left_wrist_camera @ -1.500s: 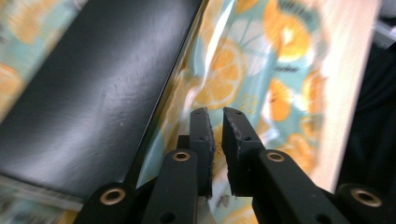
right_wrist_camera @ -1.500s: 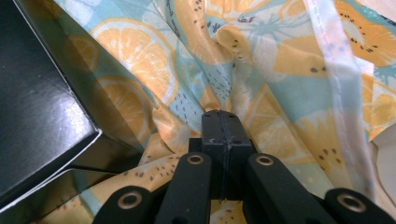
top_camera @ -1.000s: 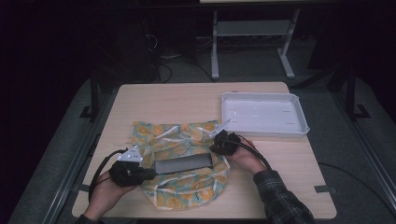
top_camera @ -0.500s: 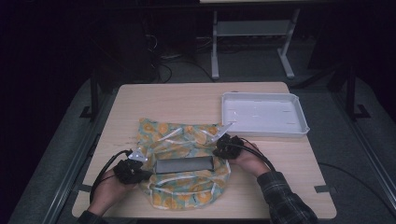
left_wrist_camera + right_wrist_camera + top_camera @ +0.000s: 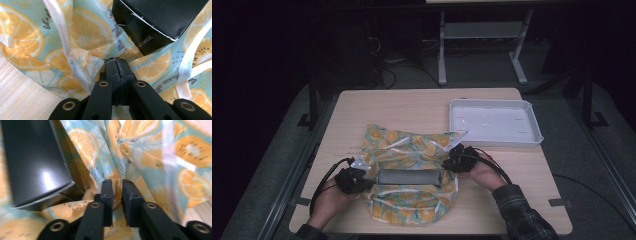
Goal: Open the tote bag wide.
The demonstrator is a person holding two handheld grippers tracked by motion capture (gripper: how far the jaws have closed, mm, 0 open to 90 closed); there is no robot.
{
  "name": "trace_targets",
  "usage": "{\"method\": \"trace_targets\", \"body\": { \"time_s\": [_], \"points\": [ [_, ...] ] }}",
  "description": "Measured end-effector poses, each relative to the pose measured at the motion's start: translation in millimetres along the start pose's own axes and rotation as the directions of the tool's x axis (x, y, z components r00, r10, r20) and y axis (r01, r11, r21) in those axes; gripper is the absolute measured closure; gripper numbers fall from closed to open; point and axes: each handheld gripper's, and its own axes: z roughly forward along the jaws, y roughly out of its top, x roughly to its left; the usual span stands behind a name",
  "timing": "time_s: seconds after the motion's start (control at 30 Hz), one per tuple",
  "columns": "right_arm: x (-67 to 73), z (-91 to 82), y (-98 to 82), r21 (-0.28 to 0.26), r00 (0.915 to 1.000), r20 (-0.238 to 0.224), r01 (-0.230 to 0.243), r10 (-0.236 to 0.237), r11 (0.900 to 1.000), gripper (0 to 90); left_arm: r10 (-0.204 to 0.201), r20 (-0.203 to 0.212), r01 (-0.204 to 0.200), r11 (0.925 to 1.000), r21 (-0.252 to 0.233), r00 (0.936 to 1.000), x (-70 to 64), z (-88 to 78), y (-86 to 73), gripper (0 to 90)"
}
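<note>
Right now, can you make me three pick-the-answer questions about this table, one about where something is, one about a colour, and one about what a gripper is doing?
1. Where does the dark box lie?
A. In the white tray
B. On the fruit-print cloth
C. On the floor

2. What colour is the tray?
A. White
B. Red
C. Green

3. What is the left gripper doing?
A. Standing wide open above the table
B. Holding the tray
C. Pinching the cloth with its jaws shut

Answers:
1. B: in the high view the box rests in the middle of the fruit-print cloth, between the two grippers.
2. A: the tray at the far right of the table is plain white.
3. C: in the left gripper view the jaws meet, with a fold of cloth caught at their tips.
</note>
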Motion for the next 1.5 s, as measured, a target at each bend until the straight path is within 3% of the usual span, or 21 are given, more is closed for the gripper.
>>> {"method": "trace_targets", "body": {
  "time_s": [0.03, 0.1, 0.23, 0.33, 0.37, 0.43, 0.57, 0.63, 0.7, 0.8, 0.97, 1.07, 1.23, 1.5],
  "points": [
    [0.6, -9.1, 0.6, -0.038, 0.9999, -0.011, -0.004, 0.003, 0.999, 70.6, 0.001, -0.001, -0.001, 1.0, -0.002, 1.0, 0.2, -0.1, -0.1, 88.8],
    [5.1, -18.7, 1.4, -0.07, 0.9997, -0.022, -0.015, 0.013, 0.997, 69.2, 0.0, 0.004, 0.0, 1.0, -0.004, 1.0, 0.0, 0.0, -0.4, 88.9],
    [15.0, -30.9, 1.9, -0.101, 0.9988, -0.041, 0.023, -0.027, 0.995, 67.8, -0.012, 0.006, 0.012, 0.9999, -0.009, 0.9999, -1.1, 0.4, -0.7, 88.8],
    [26.4, -40.9, -0.1, -0.108, 0.9964, -0.074, 0.034, -0.043, 0.994, 65.0, -0.013, 0.007, 0.014, 0.9999, -0.009, 0.9999, -1.2, 0.3, -0.7, 88.8],
    [33.4, -46.1, -3.0, -0.121, 0.993, -0.104, 0.045, -0.058, 0.992, 66.4, -0.012, 0.006, 0.012, 0.9999, -0.008, 0.9999, -1.3, 0.3, -0.7, 88.8],
    [37.2, -47.6, -4.9, -0.124, 0.9913, -0.113, 0.054, -0.068, 0.991, 67.0, -0.012, 0.006, 0.012, 0.9999, -0.007, 0.9999, -1.4, 0.2, -0.6, 88.8],
    [51.5, -43.5, -18.0, -0.068, 0.9867, -0.131, 0.088, -0.096, 0.994, 70.7, -0.002, 0.005, 0.002, 1.0, -0.002, 1.0, -0.8, 0.0, -0.6, 88.9],
    [54.0, -40.9, -20.9, -0.049, 0.9862, -0.136, 0.089, -0.095, 0.995, 71.9, -0.002, 0.006, 0.003, 1.0, -0.001, 1.0, -0.8, 0.0, -0.6, 88.9],
    [54.3, -33.4, -26.6, -0.022, 0.9826, -0.134, 0.126, -0.128, 0.992, 75.3, -0.006, 0.007, 0.006, 1.0, -0.003, 1.0, -0.8, 0.1, -0.6, 88.9],
    [59.6, -22.0, -34.6, 0.024, 0.9817, -0.147, 0.125, -0.12, 0.992, 79.8, -0.006, 0.006, 0.006, 1.0, -0.004, 1.0, -1.0, 0.1, -0.6, 88.9],
    [67.3, -9.6, -42.0, 0.092, 0.9775, -0.145, 0.167, -0.153, 0.982, 84.5, -0.003, 0.006, 0.003, 1.0, -0.004, 1.0, -0.9, 0.2, -0.5, 88.9],
    [68.5, -8.9, -42.3, 0.097, 0.9755, -0.145, 0.18, -0.165, 0.979, 85.0, 0.0, 0.003, 0.0, 1.0, -0.004, 1.0, -1.1, 0.2, -0.3, 88.9],
    [64.0, -26.0, -36.5, 0.026, 0.9763, -0.147, 0.164, -0.159, 0.986, 77.6, 0.002, 0.002, -0.002, 1.0, -0.004, 1.0, -1.3, 0.2, -0.3, 88.9],
    [54.1, -49.2, -18.4, -0.075, 0.9748, -0.145, 0.16, -0.169, 0.984, 65.6, 0.002, 0.01, -0.002, 1.0, -0.002, 0.9999, -0.6, -0.1, -0.7, 88.9]
  ]
}}
